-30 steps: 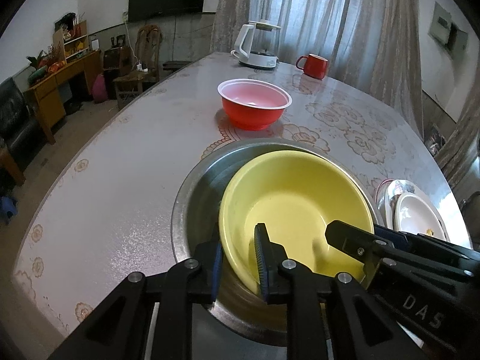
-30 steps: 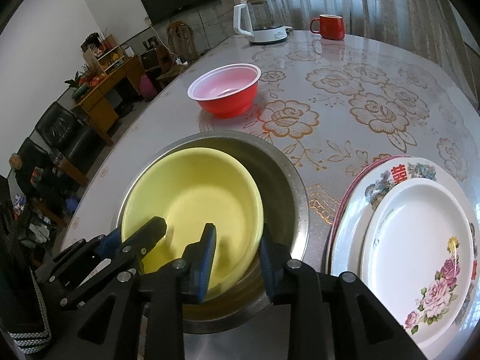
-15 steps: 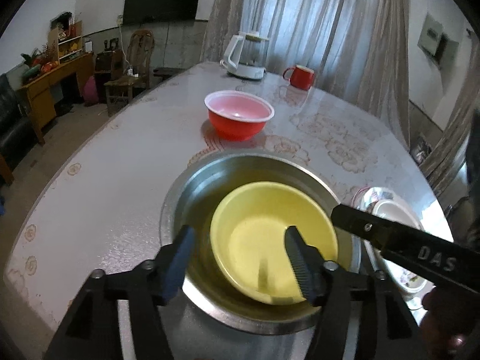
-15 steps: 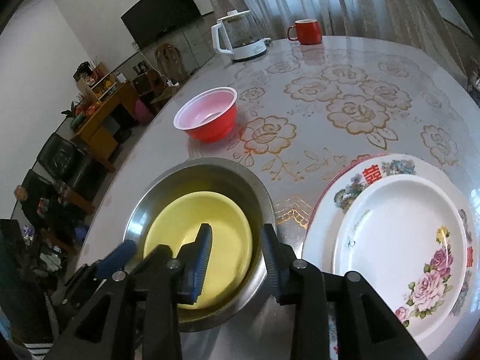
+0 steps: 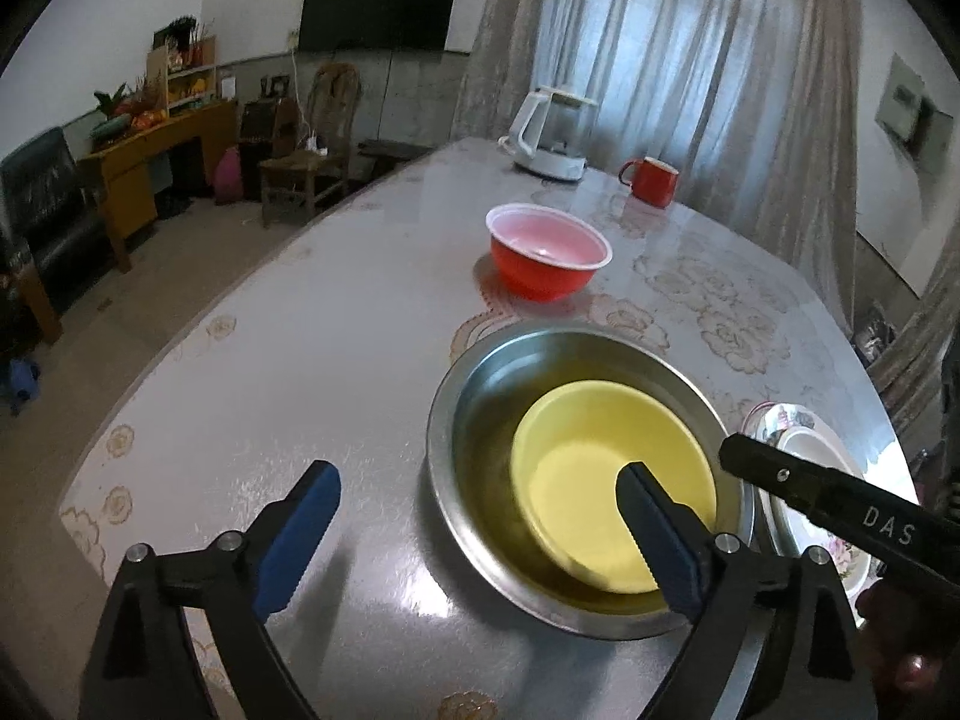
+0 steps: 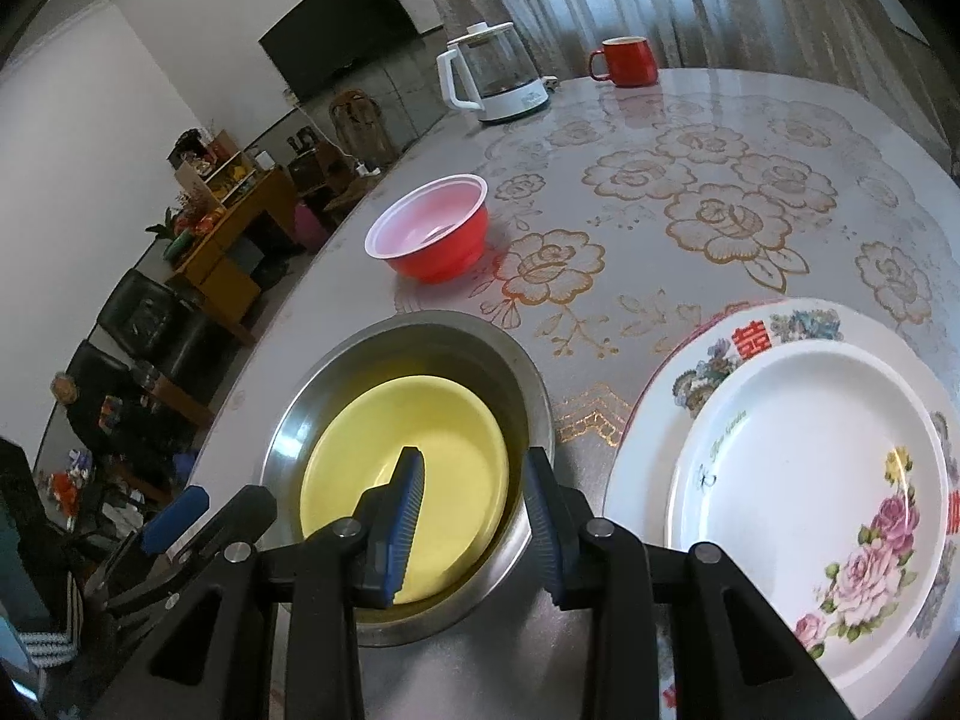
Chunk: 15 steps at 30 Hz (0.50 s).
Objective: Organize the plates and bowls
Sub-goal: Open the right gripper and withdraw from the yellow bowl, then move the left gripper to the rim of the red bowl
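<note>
Two tongs above counter [image 6: 690,138]: left tongs [image 5: 480,540] just spread wide, empty; right tongs [image 6: 474,522] narrow, empty. Yellow bowl [image 6: 408,456] nested off-centre in steel basin [image 6: 534,396]; red bowl [image 6: 429,228] apart. Risk: right tongs catching basin rim, knocking neighbouring plates [image 6: 810,480].

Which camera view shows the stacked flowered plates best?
The right wrist view: the flowered plates fill its right side, the smaller plate lying on the larger, their patterns clear. The left wrist view shows only a sliver at its right edge, partly hidden behind the right gripper.
</note>
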{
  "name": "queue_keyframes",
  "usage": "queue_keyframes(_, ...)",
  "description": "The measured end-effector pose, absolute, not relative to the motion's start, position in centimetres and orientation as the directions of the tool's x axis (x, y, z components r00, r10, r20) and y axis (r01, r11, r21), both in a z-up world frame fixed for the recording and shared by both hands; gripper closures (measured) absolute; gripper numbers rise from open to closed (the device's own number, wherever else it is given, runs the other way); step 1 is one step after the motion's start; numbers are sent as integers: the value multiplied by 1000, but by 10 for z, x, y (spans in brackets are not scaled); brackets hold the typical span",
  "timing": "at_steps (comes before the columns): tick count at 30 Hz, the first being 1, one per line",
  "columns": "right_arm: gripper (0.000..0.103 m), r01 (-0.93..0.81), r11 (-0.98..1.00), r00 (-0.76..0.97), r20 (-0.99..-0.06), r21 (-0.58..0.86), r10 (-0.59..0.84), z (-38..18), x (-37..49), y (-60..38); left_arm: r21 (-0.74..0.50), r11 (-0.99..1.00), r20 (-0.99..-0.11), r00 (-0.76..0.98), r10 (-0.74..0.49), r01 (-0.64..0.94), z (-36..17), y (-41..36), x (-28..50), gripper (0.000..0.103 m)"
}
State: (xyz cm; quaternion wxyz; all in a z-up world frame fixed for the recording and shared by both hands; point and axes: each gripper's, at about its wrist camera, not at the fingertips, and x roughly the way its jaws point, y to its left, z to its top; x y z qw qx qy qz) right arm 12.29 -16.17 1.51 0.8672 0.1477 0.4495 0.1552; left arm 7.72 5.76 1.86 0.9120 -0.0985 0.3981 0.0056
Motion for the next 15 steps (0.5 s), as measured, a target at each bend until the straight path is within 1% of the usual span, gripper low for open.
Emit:
queue_keyframes(6, 69, -149, 881, 533, -714, 450, 455, 17, 130, -171, -210, 970, -731, 679, -71, -124, 21, 70, 85, 9)
queue_keyframes(15, 69, -144, 896, 570, -705, 420, 423, 34, 153, -183, -210, 964, -726, 686, -43, -162, 34, 86, 116, 9)
